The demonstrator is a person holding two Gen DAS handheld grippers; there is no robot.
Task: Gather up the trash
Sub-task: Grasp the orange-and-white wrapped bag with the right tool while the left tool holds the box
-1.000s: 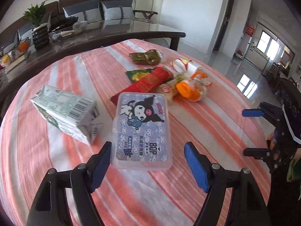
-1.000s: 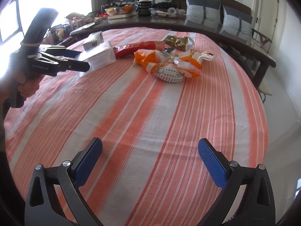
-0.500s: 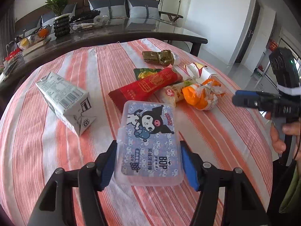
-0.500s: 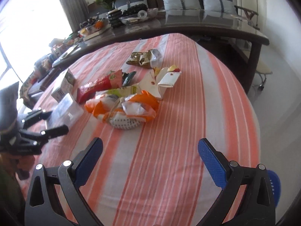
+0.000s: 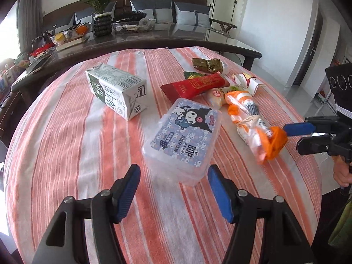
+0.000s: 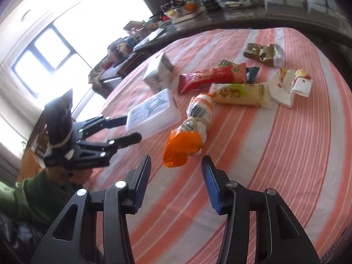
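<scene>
Your left gripper (image 5: 172, 190) stands released over the striped cloth (image 5: 66, 154); the clear box (image 5: 182, 138) lies tilted just ahead of its pads, its near corner between the fingertips, neither pad pressing on it. Farthest left on the cloth lies the milk carton (image 5: 116, 92) on its side, well apart from the rest. Right of it comes the box, then the red wrapper (image 5: 193, 85), with the gold packet (image 5: 208, 65) beyond it near the far edge. Next, the orange bag (image 5: 257, 129), then the white paper (image 5: 248, 82) at the far right.

Your right gripper (image 6: 176, 179) has just been closing. In its own view its jaws stand part open, the near end of the orange bag (image 6: 182, 147) just ahead of the pads; contact cannot be told. In the left view one blue pad (image 5: 297, 128) meets that end.
</scene>
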